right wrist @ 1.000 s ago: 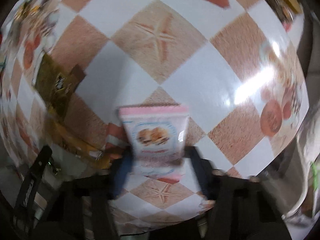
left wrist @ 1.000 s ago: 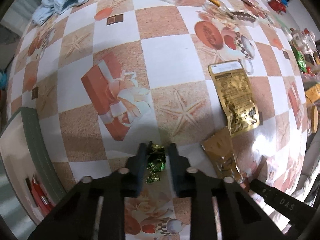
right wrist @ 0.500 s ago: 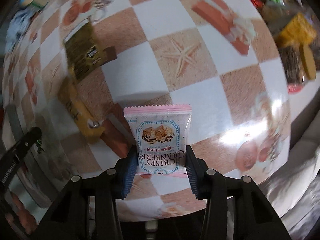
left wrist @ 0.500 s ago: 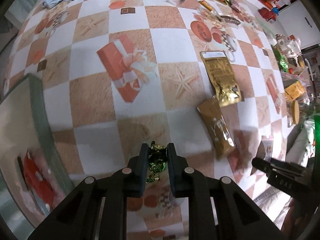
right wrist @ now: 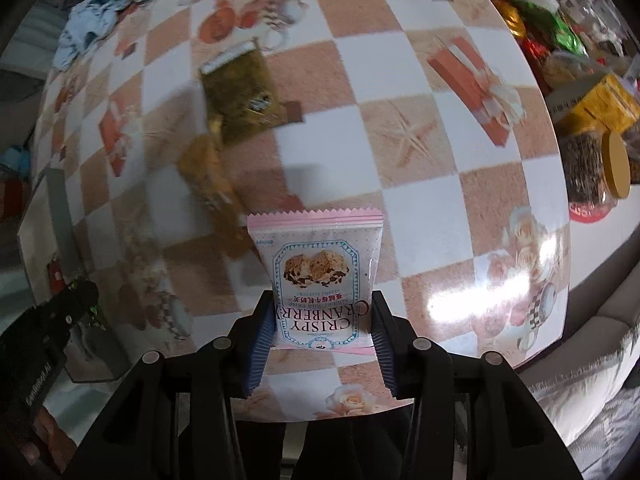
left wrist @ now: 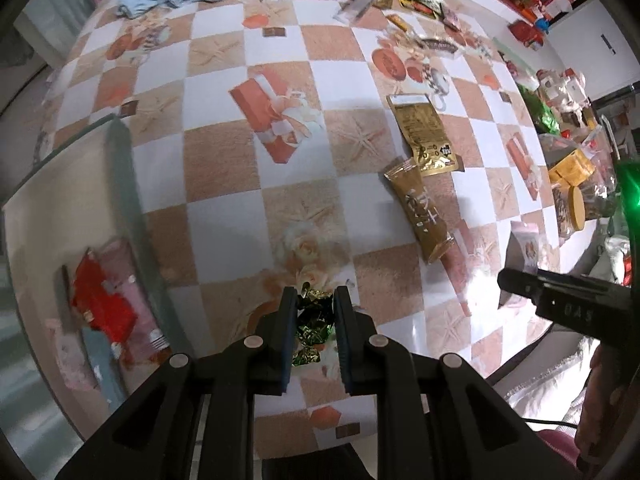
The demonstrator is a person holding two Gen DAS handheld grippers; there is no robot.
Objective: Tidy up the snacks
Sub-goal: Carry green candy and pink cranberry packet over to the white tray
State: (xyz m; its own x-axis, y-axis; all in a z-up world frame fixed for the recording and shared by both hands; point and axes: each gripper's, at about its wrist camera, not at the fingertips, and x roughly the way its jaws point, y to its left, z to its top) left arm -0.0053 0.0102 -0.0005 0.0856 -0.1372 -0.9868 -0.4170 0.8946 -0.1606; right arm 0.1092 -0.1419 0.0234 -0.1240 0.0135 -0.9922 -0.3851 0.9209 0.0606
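While the left wrist view a second ago sat low over the checked bench (left wrist: 224, 168), it now looks from higher and further back, so the grey-rimmed box (left wrist: 120, 184) at the left edge shows far more of its inside, with red and pink packets (left wrist: 104, 304) lying in it. The left claw (left wrist: 314, 312) is narrowed on a green foil candy (left wrist: 312, 326), held clear of the bench. Two gold packets (left wrist: 420, 132) lie well apart ahead, untouched. I judge the candy is being carried toward the box.

From the right wrist view, the pink cranberry crisp packet (right wrist: 320, 264) stands upright between the pads of the right claw (right wrist: 320, 332), gripped at its lower end. A second ago this packet was low against the cloth; now it is lifted, with more bench visible around it. Both snacks seem picked and in transit, so placing is likely next.
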